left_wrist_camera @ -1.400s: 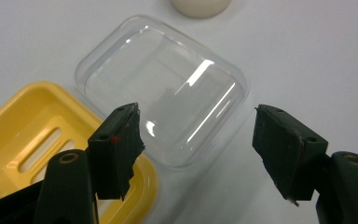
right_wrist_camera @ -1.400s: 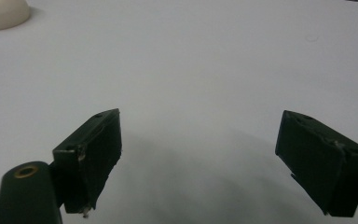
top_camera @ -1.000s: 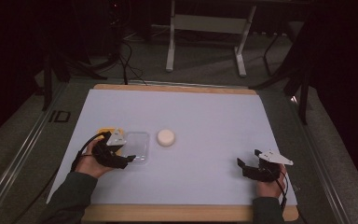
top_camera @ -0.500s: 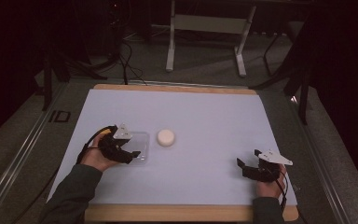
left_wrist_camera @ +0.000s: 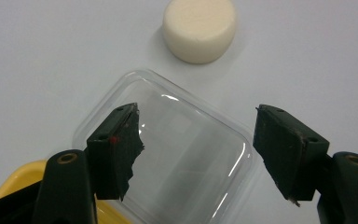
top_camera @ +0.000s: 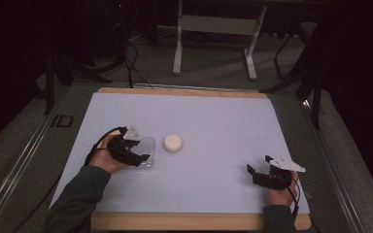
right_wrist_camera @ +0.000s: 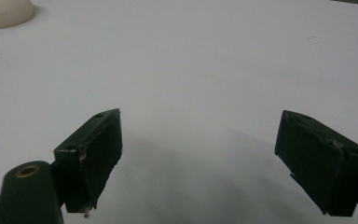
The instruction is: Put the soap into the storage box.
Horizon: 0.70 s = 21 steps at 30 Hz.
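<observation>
Two jaws of left gripper (left_wrist_camera: 196, 154) spread apart above clear plastic container (left_wrist_camera: 177, 158), not pinching it. Container flat on white table sheet (top_camera: 223, 126), just beside cream round sponge (left_wrist_camera: 199, 29), yellow object (left_wrist_camera: 14, 179) at its near edge. Right gripper (top_camera: 257, 174) well apart, low over bare sheet, jaws wide, holding nothing.

My jaws were black. The lid (left_wrist_camera: 168, 154) was clear, the puck (left_wrist_camera: 199, 29) cream, the mat (top_camera: 213, 126) white, and something yellow (left_wrist_camera: 14, 182), perhaps a box, showed beneath.
</observation>
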{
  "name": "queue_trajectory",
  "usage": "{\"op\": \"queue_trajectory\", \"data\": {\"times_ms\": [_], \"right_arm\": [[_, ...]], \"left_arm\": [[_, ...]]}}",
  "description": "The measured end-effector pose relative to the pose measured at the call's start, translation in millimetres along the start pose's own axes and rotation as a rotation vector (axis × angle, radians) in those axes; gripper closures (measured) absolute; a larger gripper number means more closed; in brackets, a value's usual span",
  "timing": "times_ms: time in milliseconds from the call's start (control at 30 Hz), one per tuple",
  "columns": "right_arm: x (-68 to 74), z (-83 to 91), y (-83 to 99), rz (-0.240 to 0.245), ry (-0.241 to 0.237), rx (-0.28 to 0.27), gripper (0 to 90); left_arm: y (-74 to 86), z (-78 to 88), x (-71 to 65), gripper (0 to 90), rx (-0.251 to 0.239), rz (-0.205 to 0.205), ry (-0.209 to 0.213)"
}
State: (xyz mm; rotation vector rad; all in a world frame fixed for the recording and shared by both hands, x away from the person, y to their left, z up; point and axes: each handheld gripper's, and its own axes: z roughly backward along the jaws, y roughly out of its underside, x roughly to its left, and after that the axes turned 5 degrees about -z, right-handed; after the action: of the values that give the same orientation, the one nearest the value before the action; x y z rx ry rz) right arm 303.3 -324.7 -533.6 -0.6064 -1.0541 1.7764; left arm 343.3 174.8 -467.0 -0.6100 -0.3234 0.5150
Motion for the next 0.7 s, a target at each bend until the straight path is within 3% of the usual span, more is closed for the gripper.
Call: {"op": "queue_trajectory", "data": {"times_ms": [700], "right_arm": [[1.0,0.4,0.3,0.012,0.001,-0.004,14.4]], "left_arm": [[-11.8,-11.7,6.3,31.1,0.004,-0.001,0.021]]}}
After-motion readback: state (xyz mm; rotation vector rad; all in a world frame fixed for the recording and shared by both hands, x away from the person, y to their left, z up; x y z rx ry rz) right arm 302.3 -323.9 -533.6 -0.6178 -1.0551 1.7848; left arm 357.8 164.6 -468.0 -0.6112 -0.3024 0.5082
